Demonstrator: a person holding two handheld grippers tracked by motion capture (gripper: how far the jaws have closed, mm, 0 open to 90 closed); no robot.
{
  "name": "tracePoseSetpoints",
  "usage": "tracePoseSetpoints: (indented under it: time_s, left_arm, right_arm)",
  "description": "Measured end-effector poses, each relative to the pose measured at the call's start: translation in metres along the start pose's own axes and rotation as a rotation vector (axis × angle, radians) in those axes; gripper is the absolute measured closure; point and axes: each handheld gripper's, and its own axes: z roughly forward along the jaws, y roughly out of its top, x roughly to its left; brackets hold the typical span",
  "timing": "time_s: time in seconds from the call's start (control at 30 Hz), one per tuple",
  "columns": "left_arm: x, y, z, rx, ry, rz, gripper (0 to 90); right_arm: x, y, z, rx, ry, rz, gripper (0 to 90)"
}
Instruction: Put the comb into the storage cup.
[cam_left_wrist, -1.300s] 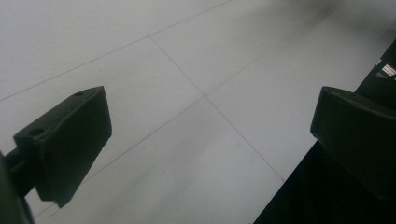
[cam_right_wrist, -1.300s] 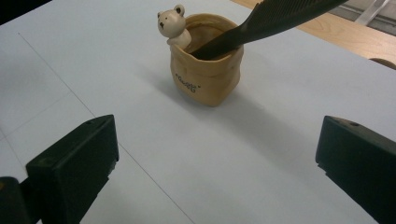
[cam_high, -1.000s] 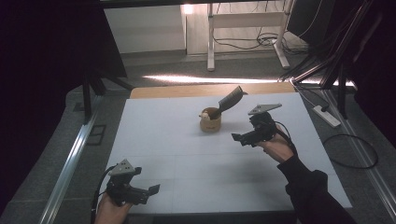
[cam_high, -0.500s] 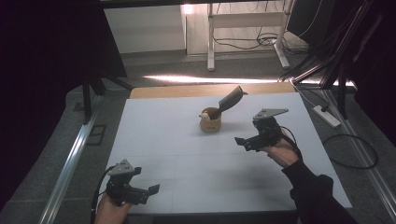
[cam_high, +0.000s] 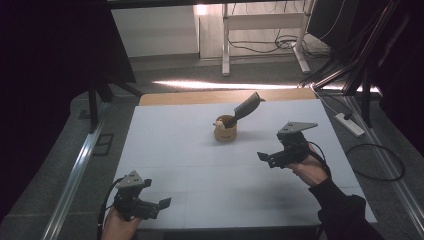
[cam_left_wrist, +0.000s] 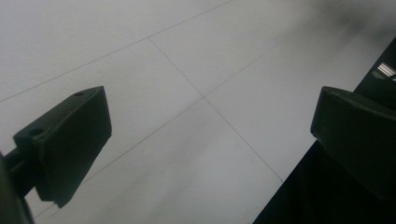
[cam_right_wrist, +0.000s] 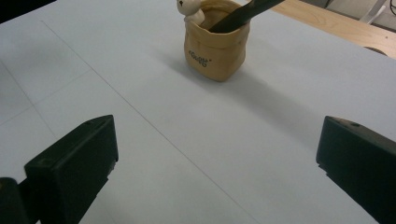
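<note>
The tan pouch-shaped cup (cam_high: 225, 131) – a dark spatula (cam_high: 247, 106) leaning out toward 1 o'clock – stands mid-table. The right gripper (cam_high: 265, 158), jaws wide apart, hovers at its 4 o'clock; the left gripper (cam_high: 162, 205) – also spread – sits at 7 o'clock.

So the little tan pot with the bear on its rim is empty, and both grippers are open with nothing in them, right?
Not quite: the tan pot is not empty. A dark flat tool stands in it, leaning out over the rim, as the right gripper view shows. The rest holds: the left gripper and the right gripper are open with nothing in them.
</note>
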Motion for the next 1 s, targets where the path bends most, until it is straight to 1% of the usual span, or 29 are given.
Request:
tracePoseSetpoints:
  time_s: [0.37, 0.6, 1.0]
  left_arm:
    - [0.000, 0.000, 0.000, 0.000, 0.000, 0.000, 0.0]
    - [0.000, 0.000, 0.000, 0.000, 0.000, -0.001, 0.0]
    - [0.000, 0.000, 0.000, 0.000, 0.002, -0.001, 0.0]
  right_arm:
    - [-0.002, -0.017, -0.013, 0.000, -0.002, 0.022, 0.0]
    - [-0.002, -0.027, -0.020, 0.006, -0.015, 0.015, 0.0]
    - [-0.003, -0.042, -0.032, 0.014, -0.029, 0.019, 0.0]
